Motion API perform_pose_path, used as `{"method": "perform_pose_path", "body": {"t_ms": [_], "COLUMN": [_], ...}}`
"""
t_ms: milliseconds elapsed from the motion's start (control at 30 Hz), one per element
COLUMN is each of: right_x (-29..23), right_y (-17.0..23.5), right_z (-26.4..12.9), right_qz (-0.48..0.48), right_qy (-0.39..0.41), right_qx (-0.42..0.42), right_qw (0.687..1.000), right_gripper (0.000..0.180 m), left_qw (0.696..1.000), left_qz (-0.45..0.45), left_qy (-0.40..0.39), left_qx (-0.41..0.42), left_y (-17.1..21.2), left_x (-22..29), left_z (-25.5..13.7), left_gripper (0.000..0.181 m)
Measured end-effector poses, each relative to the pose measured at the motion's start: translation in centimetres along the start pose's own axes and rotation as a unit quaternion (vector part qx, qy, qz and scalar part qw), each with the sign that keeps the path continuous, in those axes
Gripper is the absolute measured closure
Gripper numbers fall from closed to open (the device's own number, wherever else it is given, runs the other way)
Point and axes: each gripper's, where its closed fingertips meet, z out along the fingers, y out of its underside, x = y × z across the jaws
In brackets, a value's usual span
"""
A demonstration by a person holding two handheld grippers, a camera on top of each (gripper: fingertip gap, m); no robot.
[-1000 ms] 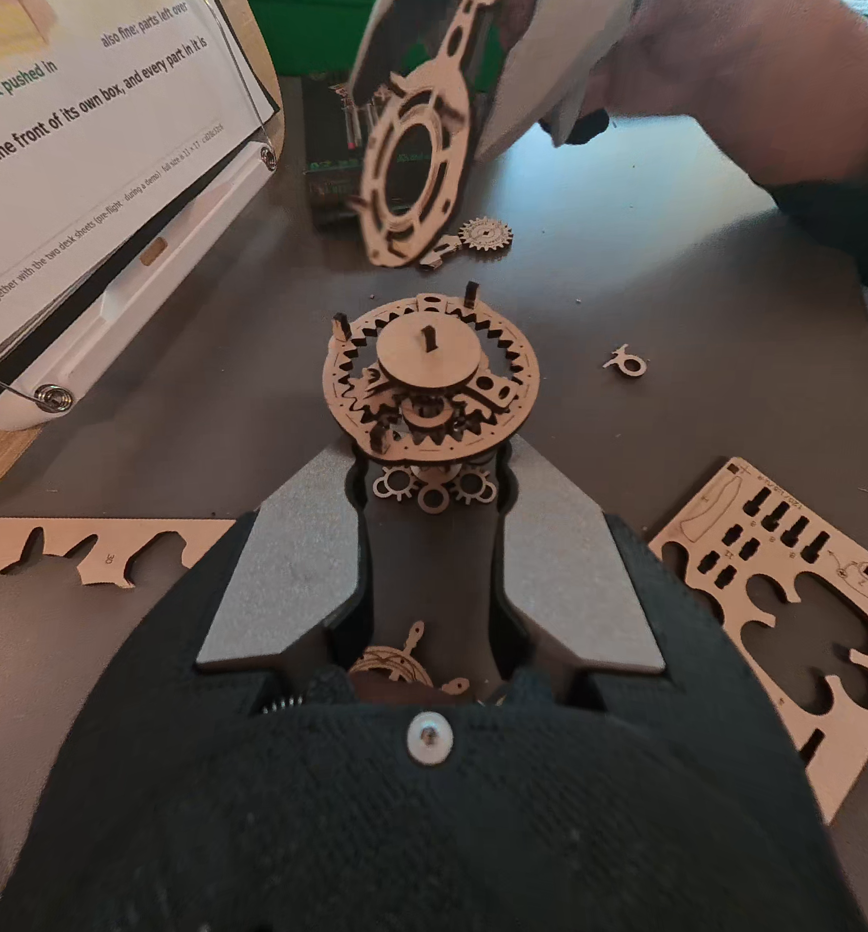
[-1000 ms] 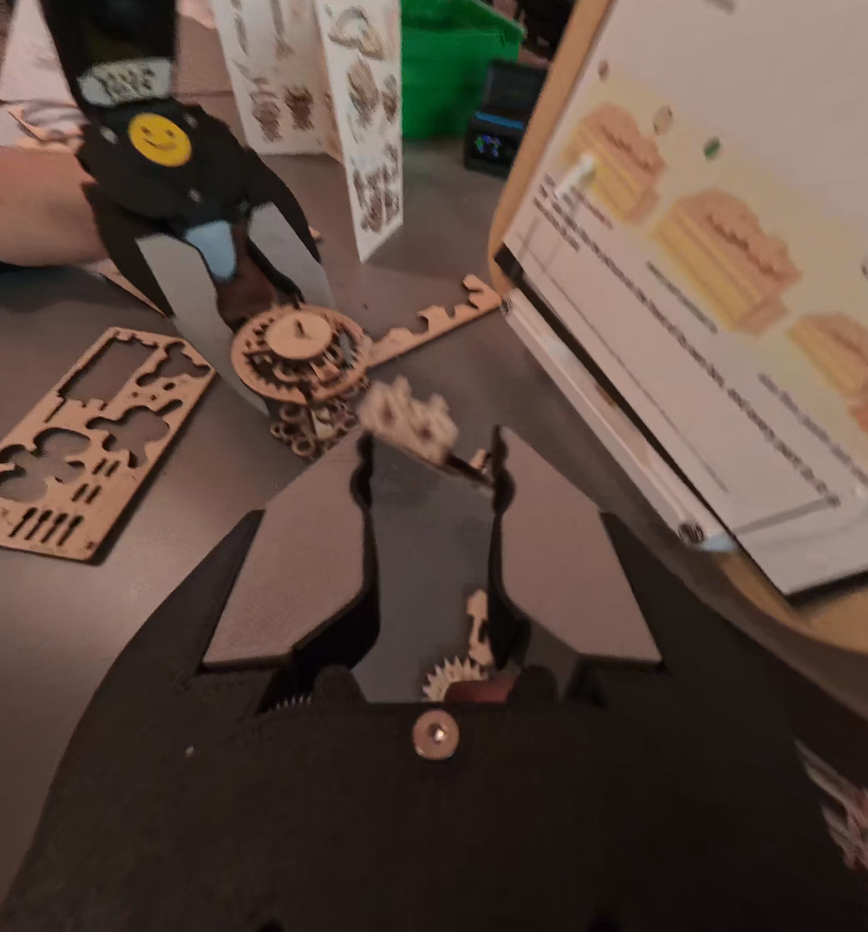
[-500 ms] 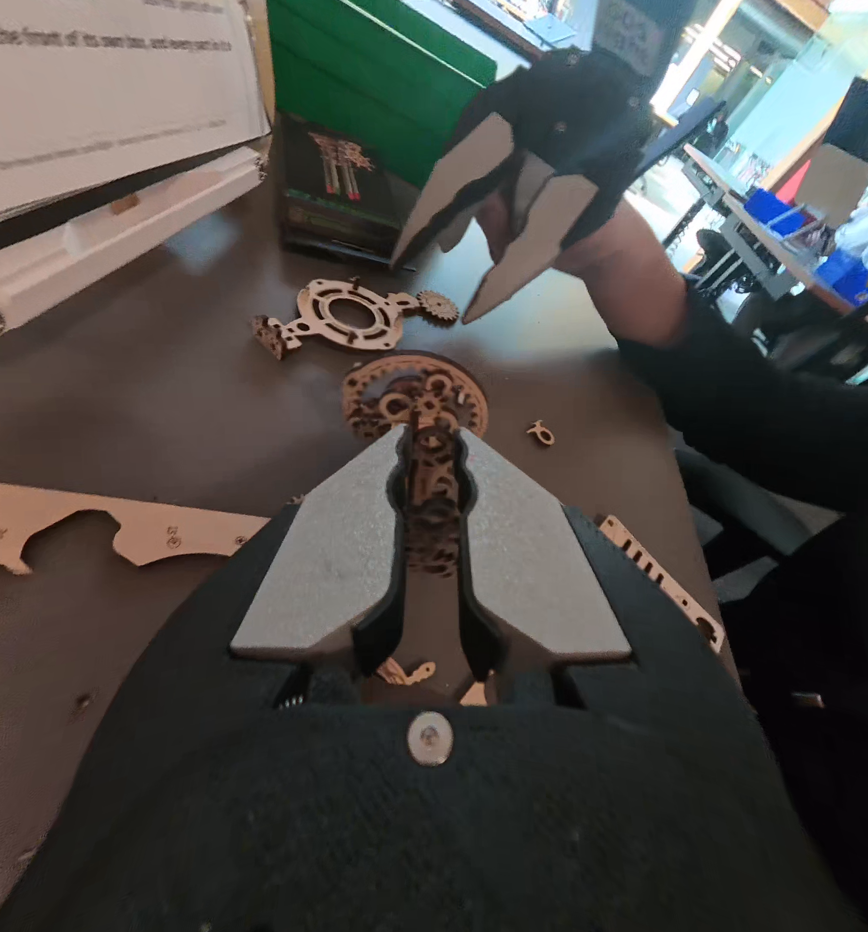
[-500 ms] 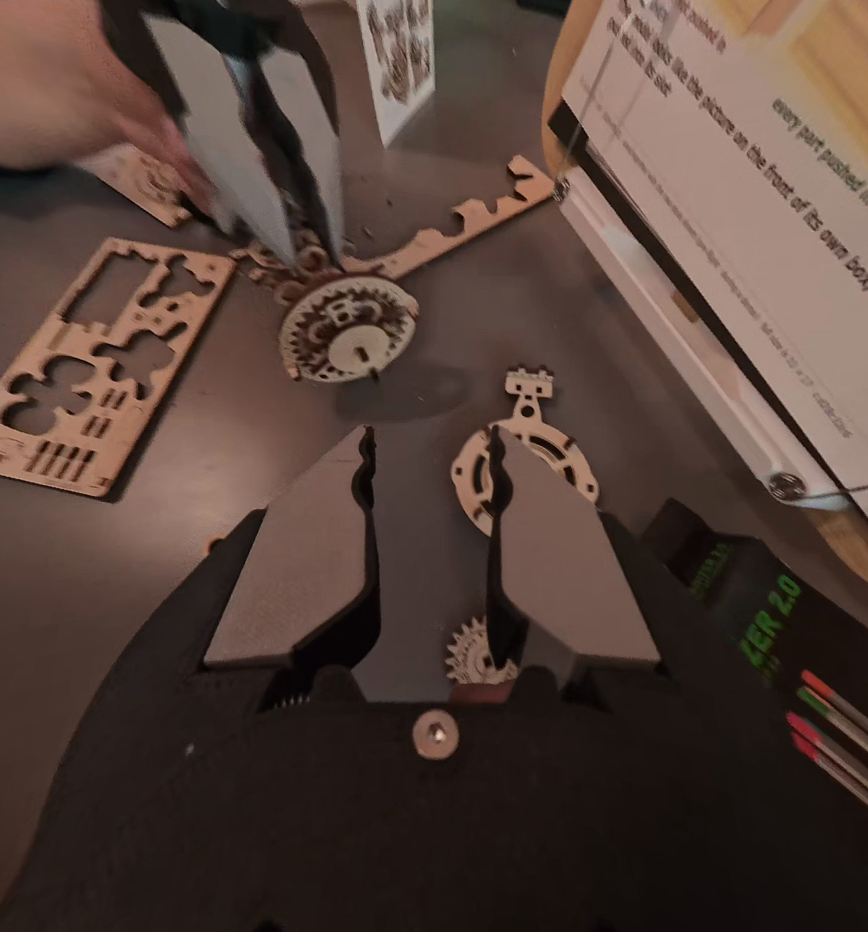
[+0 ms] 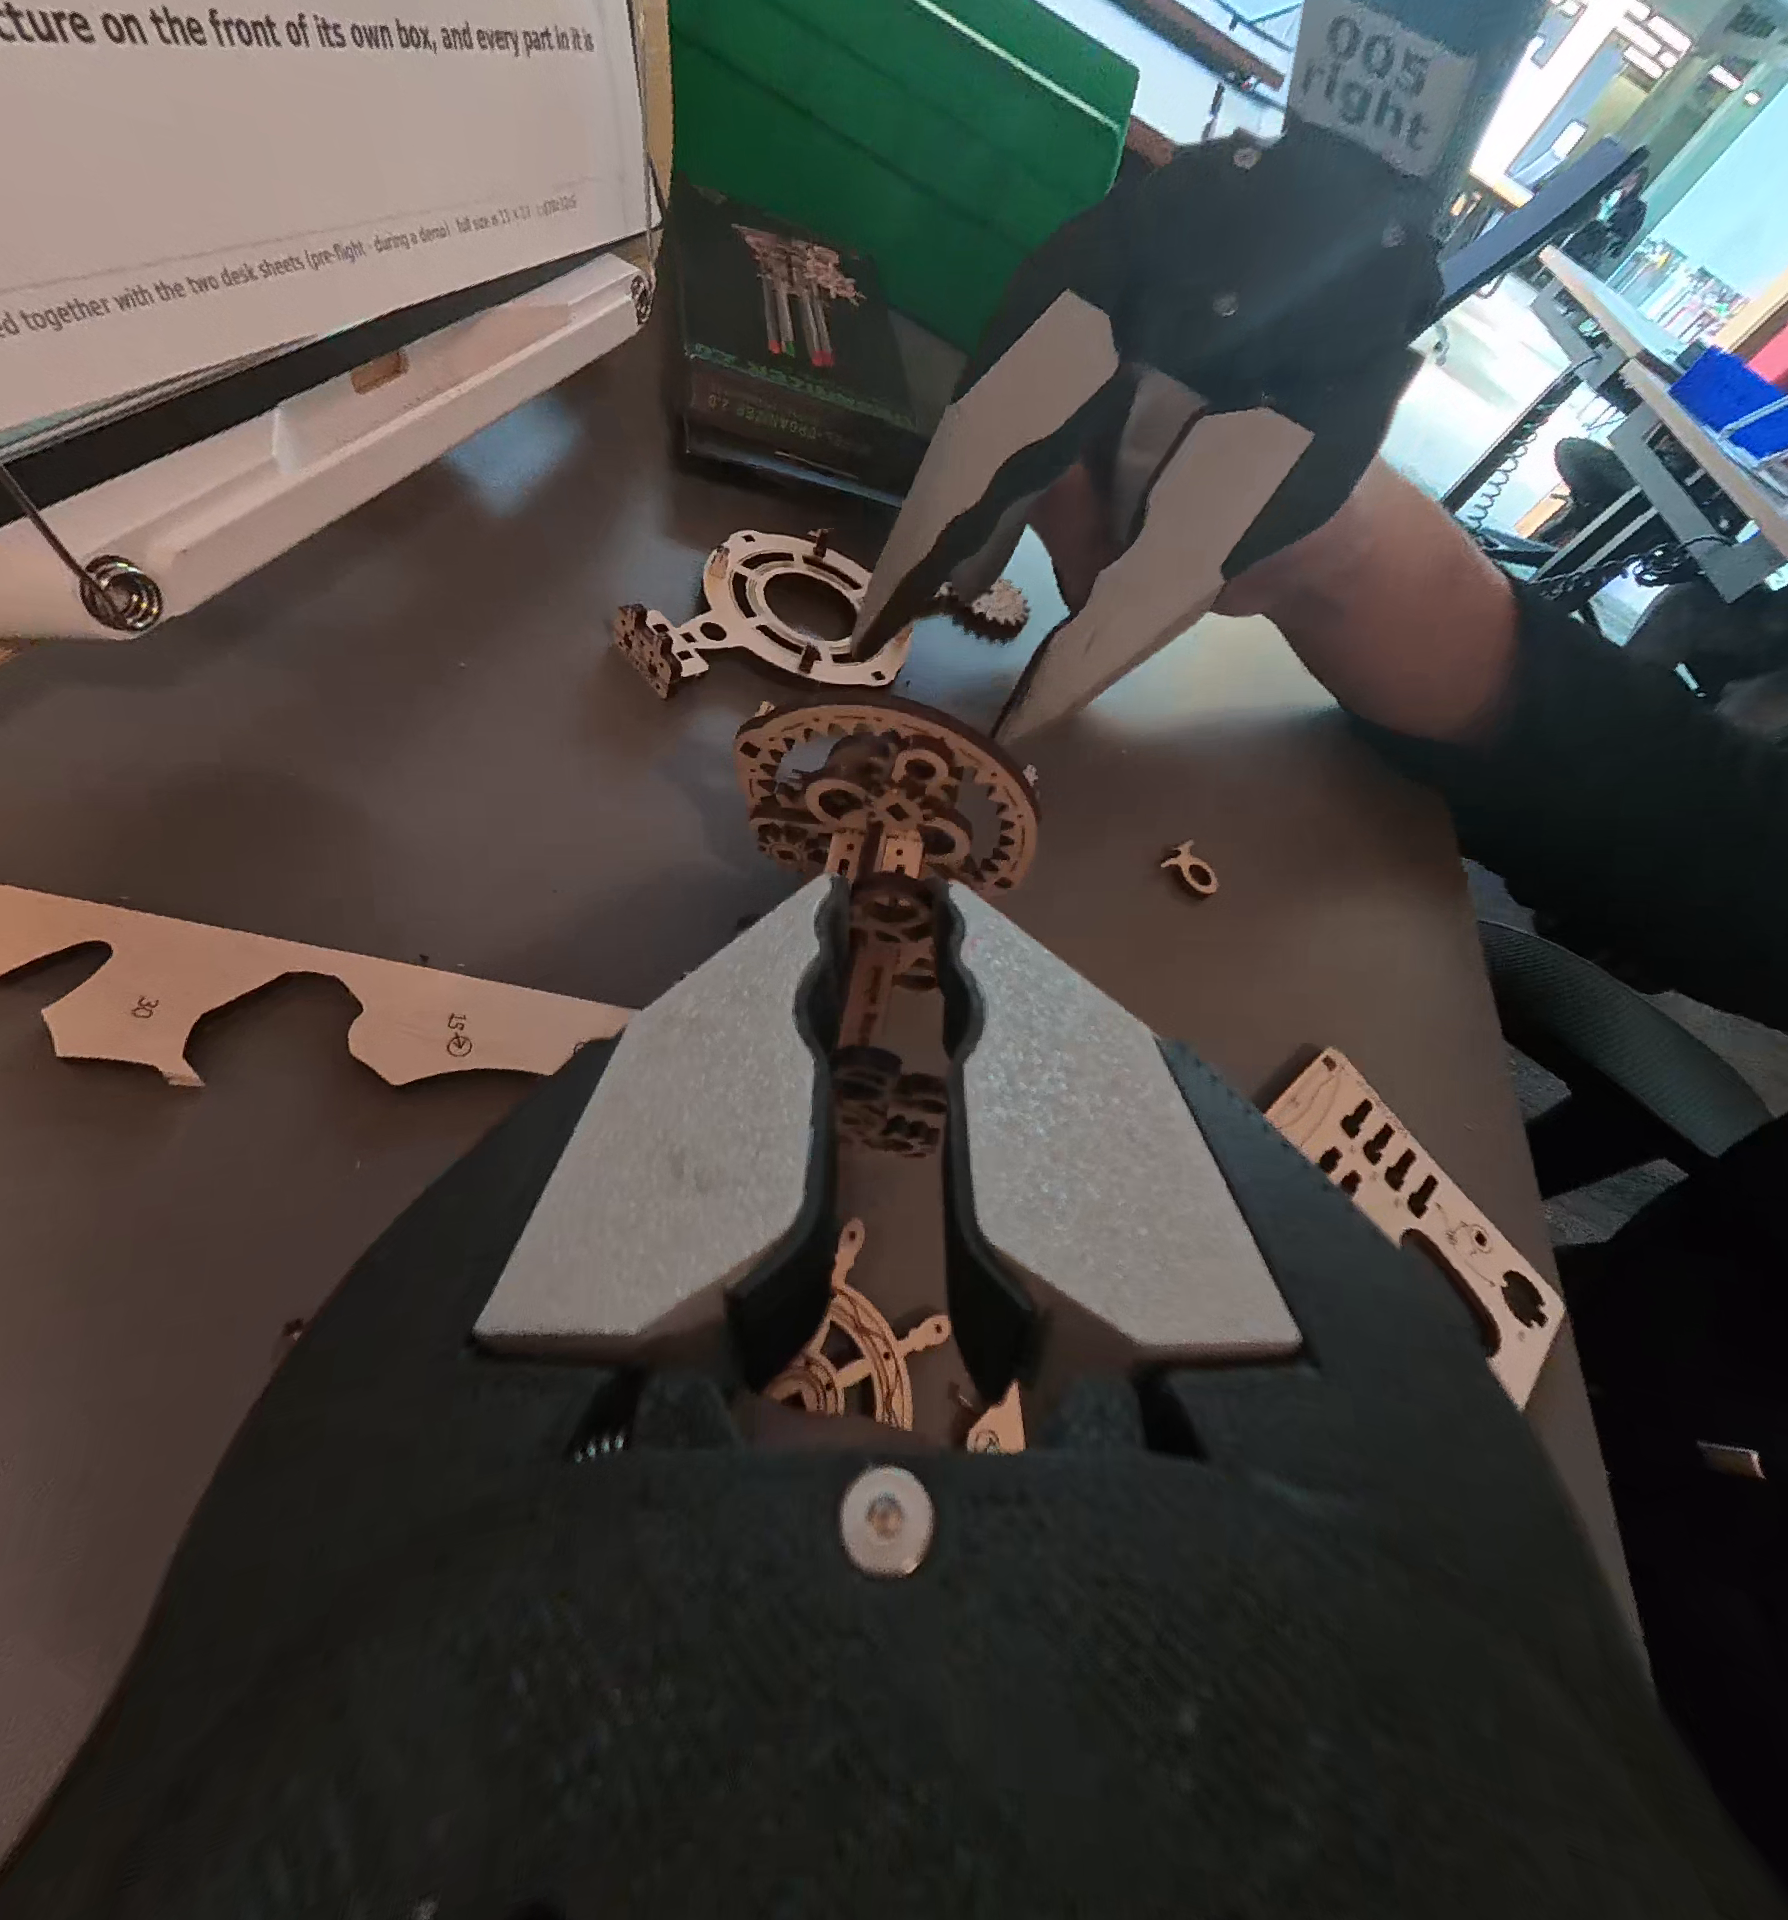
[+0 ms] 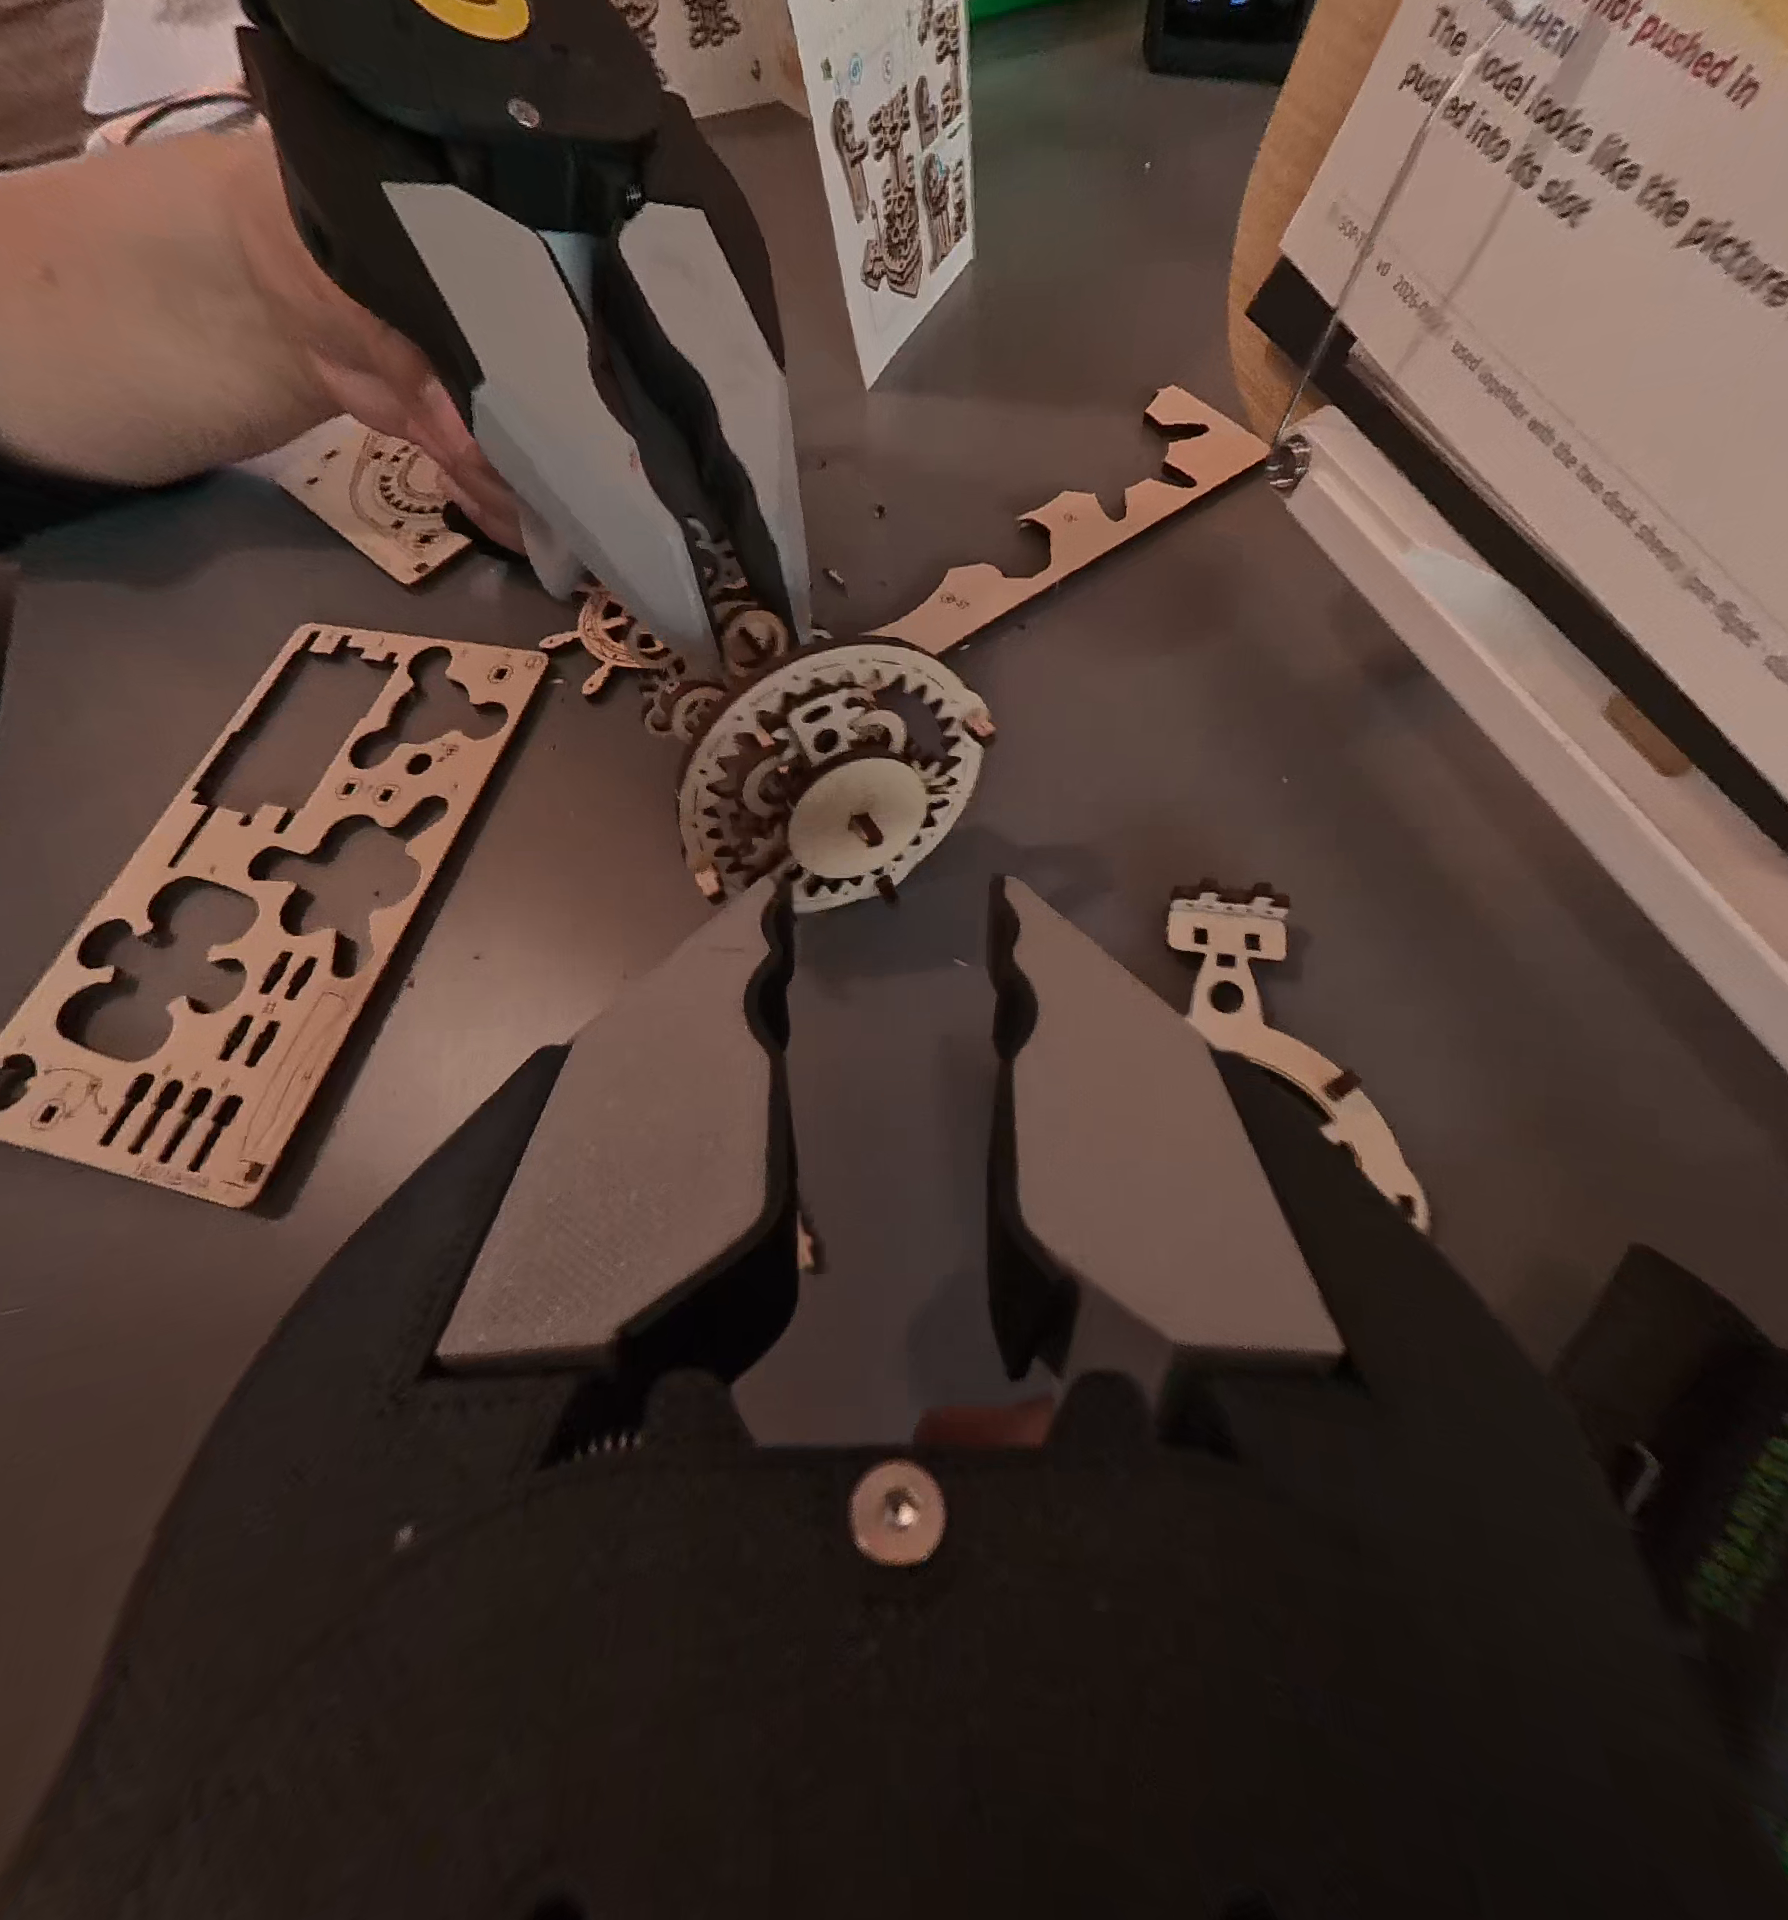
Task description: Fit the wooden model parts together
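The wooden gear assembly is a round toothed disc with small gears on a shaft. My left gripper is shut on its shaft and holds it tipped on edge on the dark table. In the right wrist view the disc faces me, with the left gripper behind it. My right gripper is open and empty, its tips just at the disc's near rim; it also shows in the left wrist view. A flat ring part with a stem lies on the table, right of my right gripper.
A punched-out wooden sheet lies left, a jagged offcut strip behind. A small gear, a tiny clip piece and a ship-wheel part lie loose. A white sign stand, a folded leaflet and a dark box border the area. Some 6 centimeters of space lies between my two pairs of fingers.
My right gripper let go of the ring part, now flat on the table, and moved to the disc. My left gripper shut on the assembly's shaft and tipped it on edge.
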Motion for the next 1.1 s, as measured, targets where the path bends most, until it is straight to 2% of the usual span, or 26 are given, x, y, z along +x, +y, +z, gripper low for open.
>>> {"method": "perform_pose_path", "body": {"t_ms": [167,233,333,533,833,1100], "right_x": [-0.5,0.1,-0.2,-1.3,-0.9,-1.4], "right_y": [-0.1,0.0,-0.4,1.0,0.6,-2.6], "right_z": [0.7,0.5,0.1,0.8,1.8,1.0], "right_qz": [0.026,0.036,0.054,0.048,0.062,0.078], "right_qy": [-0.025,-0.016,-0.038,-0.066,-0.054,-0.067], "right_qx": [0.001,0.001,0.016,-0.021,-0.006,0.06], "right_qw": [0.999,0.999,0.998,0.996,0.997,0.993], "right_gripper": [0.145,0.147,0.149,0.149,0.15,0.152], "left_qw": [0.999,0.998,0.993,0.983,0.989,0.993], "left_qz": [0.037,0.054,0.096,0.137,0.111,0.067], "left_qy": [-0.021,-0.035,-0.062,-0.09,-0.066,-0.036], "left_qx": [-0.015,-0.023,-0.032,-0.087,-0.076,-0.094], "left_y": [0.5,0.4,0.3,2.2,2.5,3.4], "left_x": [0.0,0.2,0.4,-0.1,-0.5,-0.8], "left_z": [-0.3,-0.7,-1.2,-0.9,-1.2,-2.3], "left_gripper": [0.163,0.152,0.148,0.143,0.145,0.149]}}
